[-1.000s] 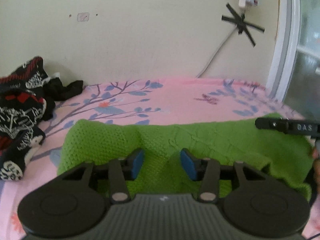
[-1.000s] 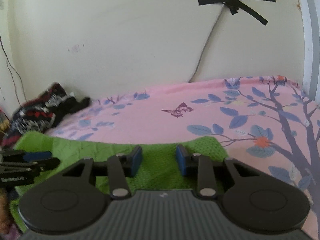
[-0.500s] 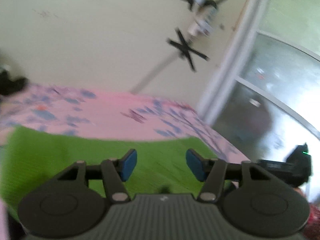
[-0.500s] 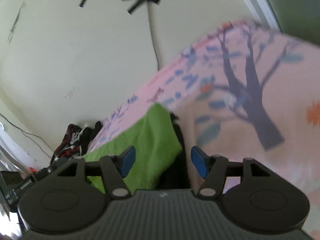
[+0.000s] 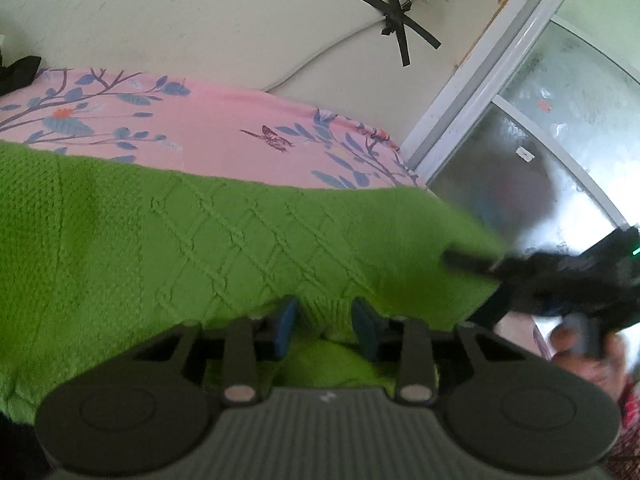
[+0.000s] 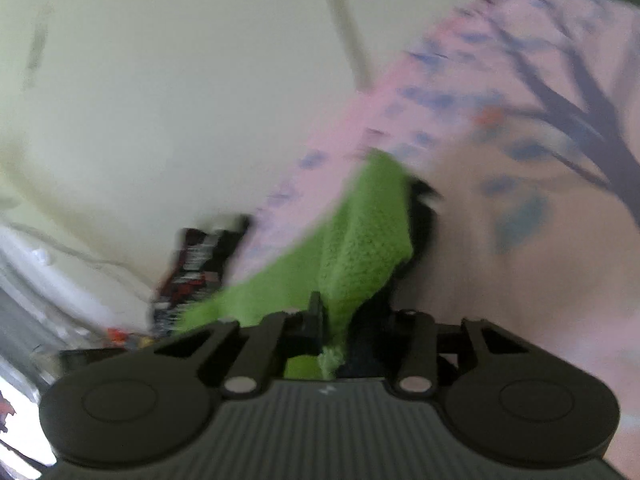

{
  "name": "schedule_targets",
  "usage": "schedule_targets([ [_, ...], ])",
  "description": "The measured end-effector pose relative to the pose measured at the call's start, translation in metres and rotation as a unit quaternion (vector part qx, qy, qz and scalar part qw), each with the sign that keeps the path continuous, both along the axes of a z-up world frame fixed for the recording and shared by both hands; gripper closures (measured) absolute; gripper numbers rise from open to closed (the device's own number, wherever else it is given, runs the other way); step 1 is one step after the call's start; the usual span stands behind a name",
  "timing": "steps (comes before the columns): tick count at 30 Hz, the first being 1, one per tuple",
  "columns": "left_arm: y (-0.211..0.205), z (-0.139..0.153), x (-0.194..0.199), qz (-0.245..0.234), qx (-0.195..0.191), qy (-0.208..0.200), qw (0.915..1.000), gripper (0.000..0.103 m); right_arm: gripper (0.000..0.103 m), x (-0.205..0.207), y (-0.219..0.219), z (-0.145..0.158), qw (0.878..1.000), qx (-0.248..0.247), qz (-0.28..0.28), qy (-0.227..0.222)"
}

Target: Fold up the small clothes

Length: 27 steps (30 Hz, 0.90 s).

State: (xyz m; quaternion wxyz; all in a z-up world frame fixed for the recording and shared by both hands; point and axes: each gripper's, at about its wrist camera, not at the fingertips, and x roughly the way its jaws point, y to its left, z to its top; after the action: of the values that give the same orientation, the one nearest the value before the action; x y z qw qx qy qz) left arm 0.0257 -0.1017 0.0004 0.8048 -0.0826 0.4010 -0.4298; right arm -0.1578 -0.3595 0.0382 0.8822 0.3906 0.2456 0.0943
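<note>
A green knitted garment lies across the pink floral bed sheet. My left gripper stands at its near edge, jaws part open with a fold of green knit between the blue pads. My right gripper is shut on the garment's right edge and lifts it off the sheet; that view is blurred. The right gripper also shows in the left wrist view at the garment's right corner, held by a hand.
A cream wall with a cable and black tape cross backs the bed. A frosted glass door stands at the right. A black, red and white patterned garment lies at the bed's far left.
My right gripper has closed on the green garment's right edge and raised it. My left gripper has come in to the near edge and its jaws have narrowed around the knit.
</note>
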Motion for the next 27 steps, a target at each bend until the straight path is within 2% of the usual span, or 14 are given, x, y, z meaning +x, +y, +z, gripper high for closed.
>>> schedule_targets([
  [3, 0.014, 0.01, -0.004, 0.001, -0.016, -0.001, 0.9999, 0.069, 0.07, 0.015, 0.04, 0.045, 0.996, -0.061, 0.054, -0.047],
  [7, 0.088, 0.037, -0.024, 0.057, -0.067, -0.061, 0.9943, 0.06, 0.07, 0.045, 0.11, 0.071, 0.979, -0.134, 0.139, -0.068],
  [8, 0.109, 0.042, -0.028, 0.081, -0.073, -0.074, 0.9913, 0.054, 0.07, 0.054, 0.128, 0.071, 0.974, -0.149, 0.16, -0.068],
  [11, 0.174, 0.051, -0.042, 0.164, -0.082, -0.095, 0.9785, 0.048, 0.07, 0.086, 0.176, 0.062, 0.96, -0.174, 0.213, -0.057],
  [13, 0.209, 0.051, -0.048, 0.213, -0.089, -0.086, 0.9691, 0.045, 0.069, 0.108, 0.209, 0.047, 0.951, -0.19, 0.242, -0.042],
  [16, 0.234, 0.047, -0.051, 0.252, -0.093, -0.076, 0.9602, 0.041, 0.068, 0.141, 0.248, 0.014, 0.937, -0.233, 0.259, 0.008],
  [17, 0.237, 0.045, -0.051, 0.258, -0.093, -0.071, 0.9589, 0.038, 0.067, 0.149, 0.254, 0.002, 0.935, -0.236, 0.265, 0.024],
  [18, 0.237, 0.044, -0.05, 0.26, -0.094, -0.067, 0.9587, 0.034, 0.061, 0.146, 0.254, -0.002, 0.935, -0.23, 0.269, 0.007],
  [19, 0.235, 0.043, -0.048, 0.259, -0.093, -0.064, 0.9592, 0.031, 0.042, 0.142, 0.252, 0.001, 0.931, -0.222, 0.29, 0.0],
  [20, 0.232, 0.042, -0.047, 0.256, -0.092, -0.066, 0.9599, 0.023, 0.037, 0.138, 0.249, 0.006, 0.927, -0.21, 0.31, -0.004],
  [23, 0.218, 0.045, -0.041, 0.241, -0.085, -0.075, 0.9639, 0.019, 0.044, 0.116, 0.223, 0.023, 0.928, -0.196, 0.314, -0.037],
  [27, 0.192, 0.043, -0.033, 0.225, -0.06, -0.091, 0.9681, 0.015, 0.051, 0.102, 0.18, 0.05, 0.945, -0.203, 0.249, -0.07],
])
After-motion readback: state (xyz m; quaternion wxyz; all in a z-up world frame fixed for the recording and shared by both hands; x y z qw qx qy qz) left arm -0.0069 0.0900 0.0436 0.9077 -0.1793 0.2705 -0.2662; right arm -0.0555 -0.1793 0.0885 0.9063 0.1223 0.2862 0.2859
